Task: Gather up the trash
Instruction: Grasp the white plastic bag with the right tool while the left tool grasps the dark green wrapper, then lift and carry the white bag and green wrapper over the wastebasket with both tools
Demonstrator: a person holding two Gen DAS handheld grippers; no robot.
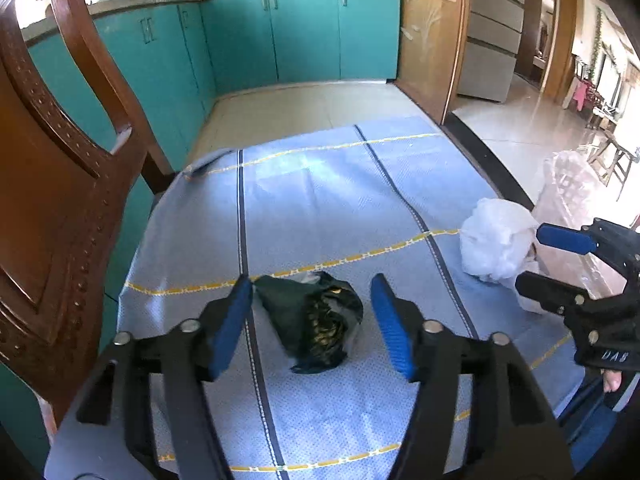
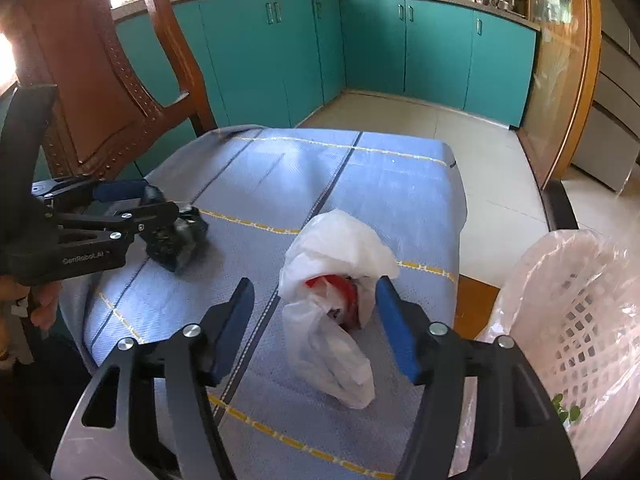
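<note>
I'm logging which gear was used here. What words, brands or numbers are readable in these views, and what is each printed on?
"GenRobot_AI": small pale print on the black body of the left gripper, in the right wrist view.
"DAS", as best it reads; blurred, uncertain: pale letters on the black body of the right gripper, in the left wrist view.
No readable print on the dark bag, white bag or bin liner.

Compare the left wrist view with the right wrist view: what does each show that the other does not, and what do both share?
Only the left wrist view shows the dark bag's crumpled top between the open left gripper, plus the hallway beyond the wooden partition.

Only the right wrist view shows the red item inside the white bag, and the basket's lattice with green leaves inside.

Both show the blue cloth, both bags, both grippers with the right gripper open around the white bag, the wooden chair and teal cabinets.
</note>
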